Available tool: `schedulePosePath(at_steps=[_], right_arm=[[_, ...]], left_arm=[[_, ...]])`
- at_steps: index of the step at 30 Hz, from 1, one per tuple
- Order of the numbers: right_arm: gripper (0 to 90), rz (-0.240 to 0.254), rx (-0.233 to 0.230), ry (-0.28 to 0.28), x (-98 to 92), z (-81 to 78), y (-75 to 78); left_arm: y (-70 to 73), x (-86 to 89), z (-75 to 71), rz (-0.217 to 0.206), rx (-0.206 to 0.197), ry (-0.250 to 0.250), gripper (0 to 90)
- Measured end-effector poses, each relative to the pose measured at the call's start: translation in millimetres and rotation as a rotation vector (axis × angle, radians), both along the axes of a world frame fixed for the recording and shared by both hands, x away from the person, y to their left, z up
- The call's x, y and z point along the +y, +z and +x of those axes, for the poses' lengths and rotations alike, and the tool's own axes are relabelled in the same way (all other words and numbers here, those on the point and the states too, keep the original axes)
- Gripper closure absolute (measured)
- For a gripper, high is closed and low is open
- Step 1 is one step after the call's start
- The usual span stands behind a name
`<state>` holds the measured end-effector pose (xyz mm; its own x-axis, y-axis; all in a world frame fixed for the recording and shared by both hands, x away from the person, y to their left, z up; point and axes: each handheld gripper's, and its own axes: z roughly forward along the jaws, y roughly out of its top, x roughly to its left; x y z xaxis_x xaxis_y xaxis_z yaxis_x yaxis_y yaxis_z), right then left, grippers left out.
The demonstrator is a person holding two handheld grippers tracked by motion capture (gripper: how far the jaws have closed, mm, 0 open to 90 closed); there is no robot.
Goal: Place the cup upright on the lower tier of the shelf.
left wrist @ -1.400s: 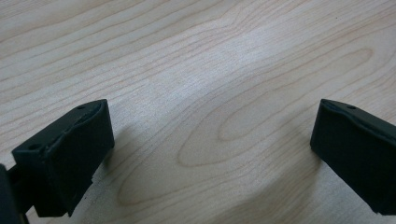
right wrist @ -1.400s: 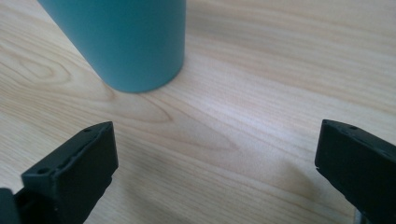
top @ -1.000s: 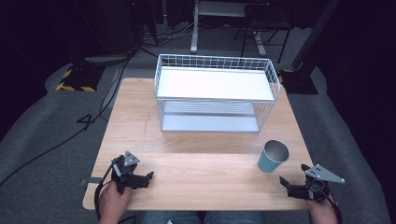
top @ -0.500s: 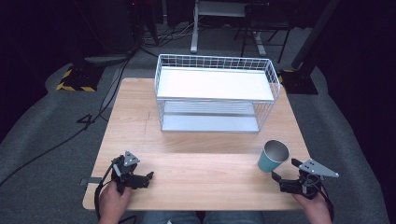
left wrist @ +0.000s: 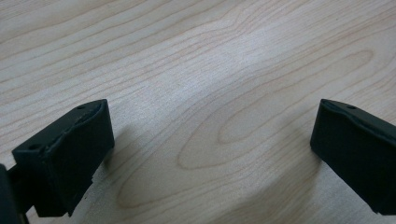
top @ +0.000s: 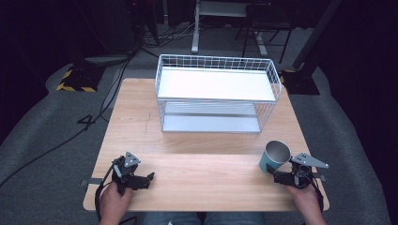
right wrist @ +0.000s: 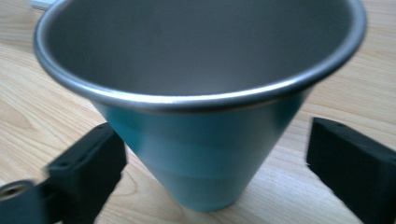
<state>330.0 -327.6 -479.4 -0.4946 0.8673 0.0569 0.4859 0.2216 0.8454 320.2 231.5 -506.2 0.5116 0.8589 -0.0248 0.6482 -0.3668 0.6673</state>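
Observation:
A teal metal cup [top: 276, 157] stands upright near the table's front right corner. My right gripper [top: 273, 174] reaches it from the right at table height. In the right gripper view the cup [right wrist: 201, 154] sits between the two black jaws of the right gripper [right wrist: 215, 177]. The jaws have just been closing around it: one jaw is at the cup's wall, while a gap still shows at the other. My left gripper [top: 148, 180] rests on the wooden table [top: 202, 154] at the front left. In its own view the left gripper [left wrist: 210, 154] is open over bare wood.
A white wire rack [top: 216, 93] with two shelves stands at the back middle of the table. Dark floor, cables and a desk frame lie beyond the far edge. Bare wood stretches between the two grippers.
My right gripper has moved left to the cup, and the cup now stands between its jaws. The left gripper has stayed where it was.

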Motion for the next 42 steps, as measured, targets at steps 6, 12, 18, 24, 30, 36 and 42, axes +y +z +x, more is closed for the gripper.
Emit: schedulePosePath(at_steps=[6,12,18,24,30,36,42], right_arm=[[16.8,-0.011,-0.005,0.021,2.1,2.4,-0.6],[16.6,0.001,-0.001,0.017,5.6,7.0,-1.3],[19.2,0.000,-0.016,0.012,8.5,9.0,-1.0],[19.4,0.002,-0.012,-0.010,8.5,7.8,0.9],[19.5,0.018,-0.032,-0.012,7.1,5.7,8.4],[19.5,0.025,-0.050,-0.005,9.8,6.3,15.6],[19.5,0.030,-0.065,0.006,16.1,10.1,21.7]], left_arm=[[0.1,0.0,0.0,0.001,0.001,0.000,0.0],[0.0,0.0,0.0,0.000,0.000,0.000,0.0],[0.0,0.0,0.0,0.000,0.000,0.000,0.0],[0.1,0.0,0.0,0.000,0.000,0.000,0.0],[0.0,0.0,0.0,0.000,0.000,0.000,0.0],[0.0,0.0,0.0,0.000,0.000,0.000,0.0],[0.2,0.3,-0.3,0.003,0.001,-0.002,0.0]])
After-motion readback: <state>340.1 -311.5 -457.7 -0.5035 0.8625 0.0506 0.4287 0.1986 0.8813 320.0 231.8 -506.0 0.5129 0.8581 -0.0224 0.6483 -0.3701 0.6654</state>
